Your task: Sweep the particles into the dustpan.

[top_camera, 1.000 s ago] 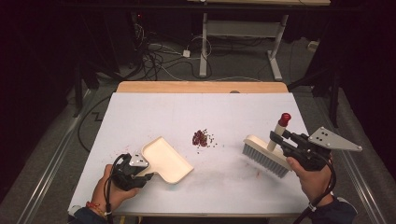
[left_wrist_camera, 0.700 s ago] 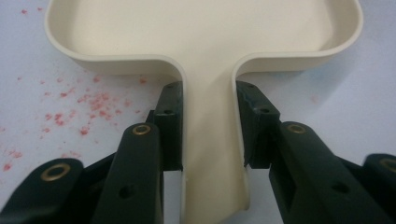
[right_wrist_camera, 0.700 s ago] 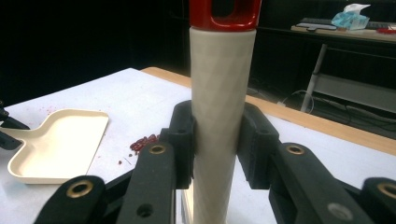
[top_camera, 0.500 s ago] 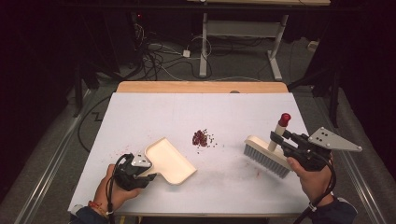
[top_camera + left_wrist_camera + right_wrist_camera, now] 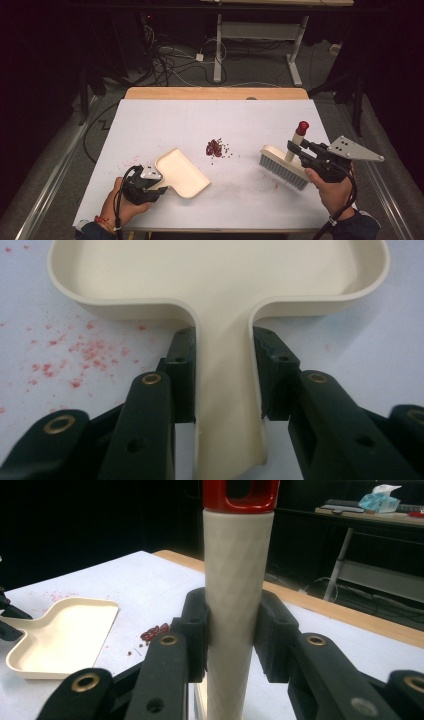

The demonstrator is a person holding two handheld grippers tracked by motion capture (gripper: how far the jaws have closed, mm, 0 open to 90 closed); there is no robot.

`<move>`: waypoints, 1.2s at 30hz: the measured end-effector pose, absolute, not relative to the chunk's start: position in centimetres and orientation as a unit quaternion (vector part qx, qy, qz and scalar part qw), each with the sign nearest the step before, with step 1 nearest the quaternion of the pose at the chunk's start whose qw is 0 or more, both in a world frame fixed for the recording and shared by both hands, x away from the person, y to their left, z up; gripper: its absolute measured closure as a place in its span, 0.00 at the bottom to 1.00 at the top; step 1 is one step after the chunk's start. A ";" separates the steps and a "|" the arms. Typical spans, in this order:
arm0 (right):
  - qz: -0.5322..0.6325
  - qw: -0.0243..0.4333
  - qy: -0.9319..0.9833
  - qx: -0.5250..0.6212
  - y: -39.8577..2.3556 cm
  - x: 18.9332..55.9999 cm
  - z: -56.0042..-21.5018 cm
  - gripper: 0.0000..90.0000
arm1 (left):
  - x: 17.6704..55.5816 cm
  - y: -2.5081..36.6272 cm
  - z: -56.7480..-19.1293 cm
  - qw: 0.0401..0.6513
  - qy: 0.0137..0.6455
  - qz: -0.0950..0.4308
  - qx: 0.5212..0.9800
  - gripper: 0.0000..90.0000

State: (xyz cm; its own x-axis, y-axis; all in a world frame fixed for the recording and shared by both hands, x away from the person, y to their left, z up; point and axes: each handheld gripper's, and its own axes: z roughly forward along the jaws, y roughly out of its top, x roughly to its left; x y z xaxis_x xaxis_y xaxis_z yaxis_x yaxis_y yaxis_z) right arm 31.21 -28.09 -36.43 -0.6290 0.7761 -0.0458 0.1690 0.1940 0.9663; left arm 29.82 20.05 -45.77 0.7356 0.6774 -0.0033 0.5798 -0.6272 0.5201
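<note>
Overhead, a person works at a white surface [image 5: 165, 120] with a claw in each hand. The left claw [image 5: 156, 187], near the front left corner of the surface, pinches the short flat handle of a cream dustpan [image 5: 182, 172]. The pan lies flat on the surface, its open mouth turned toward the middle. In the left gripper view the two black pads [image 5: 182, 375] press on either side of the dustpan [image 5: 220, 285] handle just behind the tray wall. Faint red specks [image 5: 75, 352] mark the surface to the left of the handle.

The right claw [image 5: 295, 148], near the right edge of the surface, pinches the cream handle of a hand brush [image 5: 284, 166]. The brush head rests bristles-down on the surface, and the handle stands tilted upward, ending in a red cap [image 5: 302, 127]. In the right gripper view the pads [image 5: 195, 630] clamp the brush handle [image 5: 237, 580] at mid-length, with the red cap [image 5: 240, 495] at the top of the frame.

A small heap of dark red crumbs [image 5: 216, 148] lies on the surface between dustpan and brush, apart from both. The same crumbs [image 5: 155, 631] appear in the right gripper view, just beside the dustpan [image 5: 60, 630].
</note>
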 end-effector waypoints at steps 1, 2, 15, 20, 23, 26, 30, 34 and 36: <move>0.544 0.278 0.721 0.326 -28.1 31.2 -36.4 0.77 | 29.8 20.0 -45.8 0.252 0.351 0.097 0.897 0.71; 0.544 0.277 0.722 0.325 -28.1 31.3 -36.4 0.77 | 29.8 20.0 -45.8 0.253 0.351 0.097 0.897 0.71; 0.549 0.277 0.718 0.325 -26.5 33.5 -36.0 0.77 | 29.8 19.9 -45.8 0.250 0.353 0.096 0.896 0.71; 0.567 0.255 0.702 0.346 -26.0 35.9 -35.6 0.77 | 29.7 19.7 -45.9 0.249 0.355 0.098 0.896 0.71; 0.556 0.268 0.705 0.350 -25.1 37.7 -35.2 0.77 | 29.7 19.7 -46.0 0.248 0.354 0.097 0.896 0.71; 0.547 0.276 0.705 0.357 -24.0 39.8 -35.0 0.77 | 29.7 19.6 -46.0 0.247 0.354 0.097 0.897 0.71; 0.536 0.276 0.704 0.375 -22.6 42.5 -35.3 0.77 | 29.9 19.4 -46.0 0.249 0.353 0.093 0.897 0.71; 0.528 0.288 0.705 0.376 -21.1 44.3 -36.0 0.77 | 29.9 19.1 -46.1 0.248 0.350 0.095 0.898 0.71; 0.532 0.280 0.701 0.384 -20.2 45.1 -36.6 0.77 | 30.0 19.1 -46.1 0.249 0.350 0.093 0.898 0.71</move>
State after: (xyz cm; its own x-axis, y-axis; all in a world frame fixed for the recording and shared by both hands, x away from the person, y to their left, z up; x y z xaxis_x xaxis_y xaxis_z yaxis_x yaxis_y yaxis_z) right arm 45.14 -20.22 -36.63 -0.5484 0.8361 0.0153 0.2394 0.1394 0.9609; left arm 30.04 19.12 -46.13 0.7380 0.6748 -0.0070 0.5824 -0.6316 0.5118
